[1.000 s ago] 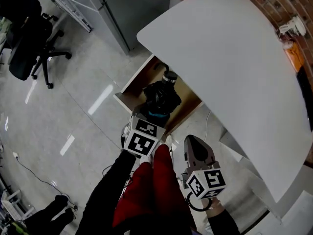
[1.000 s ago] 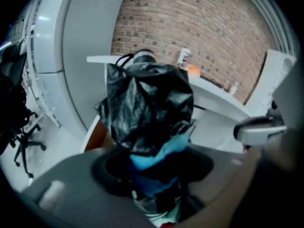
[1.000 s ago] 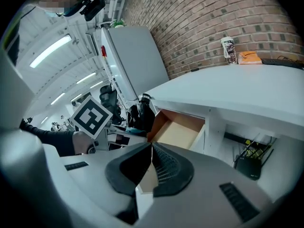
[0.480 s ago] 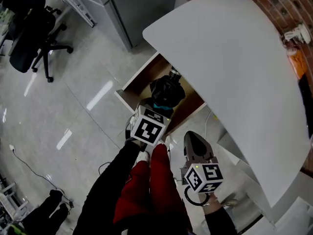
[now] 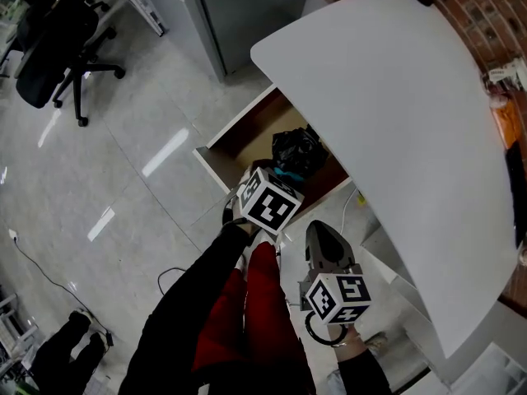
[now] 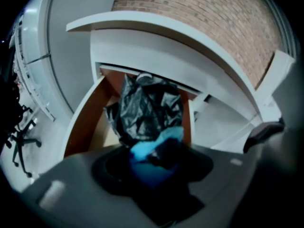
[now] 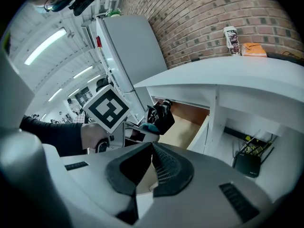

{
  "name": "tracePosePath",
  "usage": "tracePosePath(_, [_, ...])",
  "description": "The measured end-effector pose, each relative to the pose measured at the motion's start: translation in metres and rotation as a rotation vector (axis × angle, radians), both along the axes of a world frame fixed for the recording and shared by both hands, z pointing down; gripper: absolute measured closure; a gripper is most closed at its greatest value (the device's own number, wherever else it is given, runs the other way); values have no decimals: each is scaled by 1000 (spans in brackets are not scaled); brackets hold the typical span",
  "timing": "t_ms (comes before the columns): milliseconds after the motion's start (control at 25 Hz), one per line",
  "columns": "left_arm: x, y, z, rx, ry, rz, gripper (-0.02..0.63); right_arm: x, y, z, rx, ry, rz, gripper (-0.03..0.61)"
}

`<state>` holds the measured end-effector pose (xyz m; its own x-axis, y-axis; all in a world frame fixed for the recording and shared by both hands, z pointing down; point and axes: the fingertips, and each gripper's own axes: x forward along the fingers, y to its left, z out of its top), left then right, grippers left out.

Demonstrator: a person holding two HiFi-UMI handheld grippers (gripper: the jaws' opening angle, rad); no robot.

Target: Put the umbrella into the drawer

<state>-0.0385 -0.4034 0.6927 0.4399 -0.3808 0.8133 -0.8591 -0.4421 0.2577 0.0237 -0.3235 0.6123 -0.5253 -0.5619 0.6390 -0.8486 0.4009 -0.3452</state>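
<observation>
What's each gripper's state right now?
Left gripper: closed on the umbrella.
Right gripper: closed, empty.

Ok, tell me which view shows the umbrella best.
Left gripper view: the umbrella fills the centre, black canopy and blue handle clear. Head view shows it smaller, at the drawer; right gripper view, tiny.

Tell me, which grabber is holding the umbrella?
The left gripper: the black umbrella, teal at its near end, sits clamped between its jaws. The right gripper has its jaws together, with nothing between them.
</observation>
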Motion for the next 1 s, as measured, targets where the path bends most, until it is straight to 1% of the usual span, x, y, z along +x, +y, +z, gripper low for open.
tracePosePath(320, [10, -13, 25, -30, 6, 19, 359, 3, -3, 16, -35, 8, 9, 568])
tracePosePath(800, [22, -17, 70, -80, -33, 77, 359, 5, -6, 45, -84, 44, 3, 568])
tracePosePath(1000, [24, -21, 81, -96, -42, 84, 359, 1, -7, 52, -109, 49, 0, 568])
